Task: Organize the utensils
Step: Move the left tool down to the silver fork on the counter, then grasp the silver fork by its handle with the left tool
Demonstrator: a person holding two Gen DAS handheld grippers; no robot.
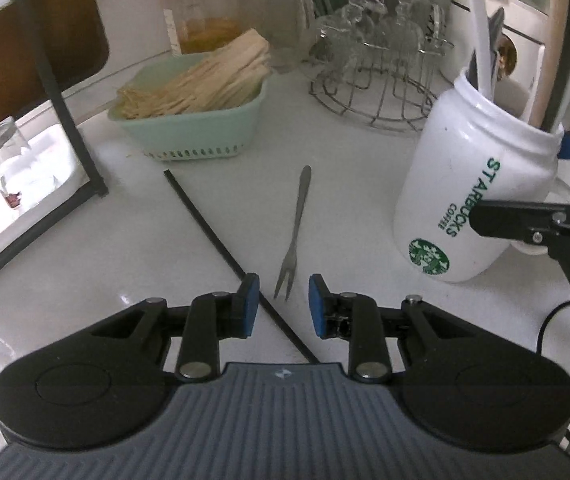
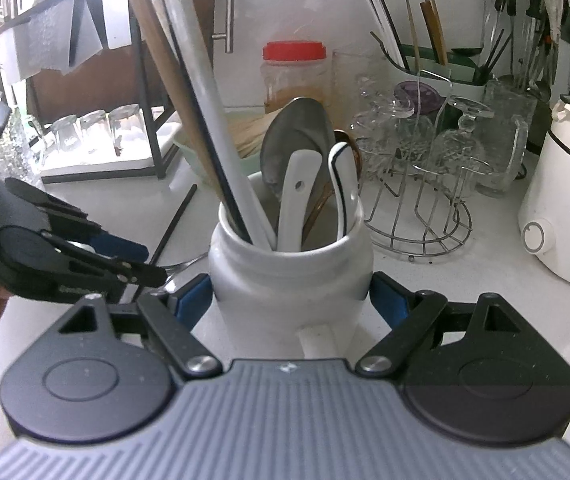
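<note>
A small two-tined metal fork [image 1: 299, 208] lies on the white counter [image 1: 345, 208], tines toward me. My left gripper [image 1: 284, 282] hangs open just over the tines, and its pads touch nothing. A black chopstick [image 1: 205, 220] runs diagonally under its left finger. To the right a white Starbucks mug [image 1: 465, 184] holds several spoons and long handles. My right gripper [image 2: 289, 284] is shut on that mug [image 2: 253, 280], blue pads pressed to both sides. A metal spoon [image 2: 297, 136] and white ceramic spoons [image 2: 297, 200] stand inside. The left gripper [image 2: 149, 262] shows at the left in the right wrist view.
A green basket of bamboo sticks [image 1: 193, 132] and a red-lidded jar [image 1: 201, 12] stand behind the fork. A wire rack with glasses [image 1: 377, 92] sits behind the mug. A black-framed shelf [image 1: 65, 120] stands on the left, a white appliance [image 2: 565, 208] on the far right.
</note>
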